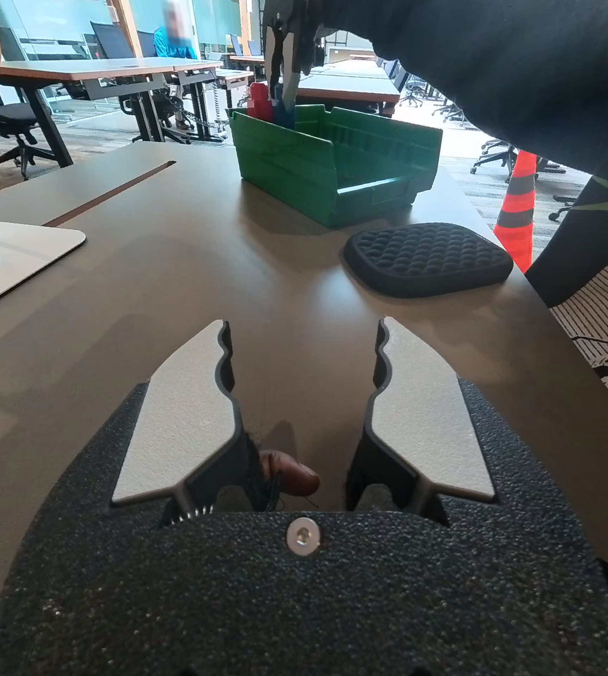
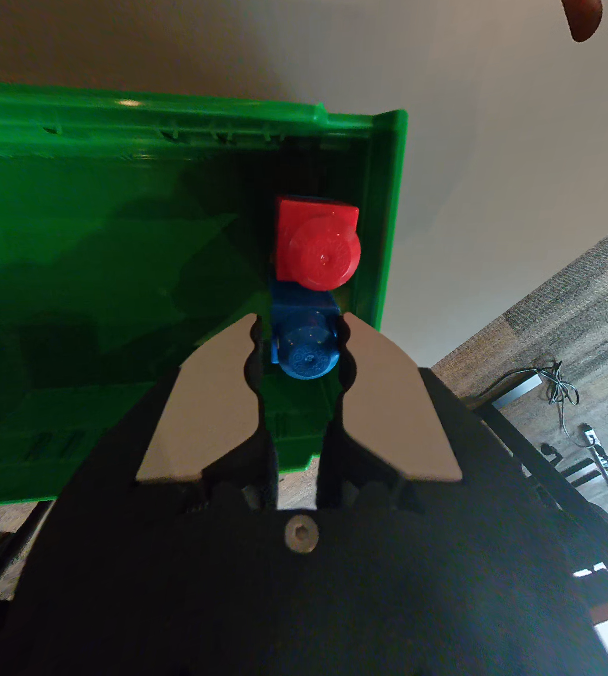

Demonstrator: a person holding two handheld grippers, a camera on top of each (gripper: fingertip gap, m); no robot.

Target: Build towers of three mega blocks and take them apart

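My right gripper (image 2: 300, 325) points down into the far left corner of the green bin (image 2: 112, 219). Its jaws are closed on the sides of a blue block (image 2: 308, 351), stud facing the camera. A red block (image 2: 317, 248) sits right beside the blue one on the far side, and I cannot tell whether they are joined. In the left wrist view the right gripper (image 1: 282, 98) hangs over the bin (image 1: 295, 164), with the red block (image 1: 258, 100) and blue block (image 1: 282, 115) showing above the rim. My left gripper (image 1: 304, 325) is open and empty, low over the brown table (image 1: 185, 274).
A black honeycomb pad (image 1: 427, 256) lies on the table right of centre, in front of the bin. A white monitor base (image 1: 13, 256) sits at the left. An orange cone (image 1: 518, 208) stands on the floor past the table's right edge. Office desks and chairs stand behind. About 50 cm separates my left fingertips from my right.
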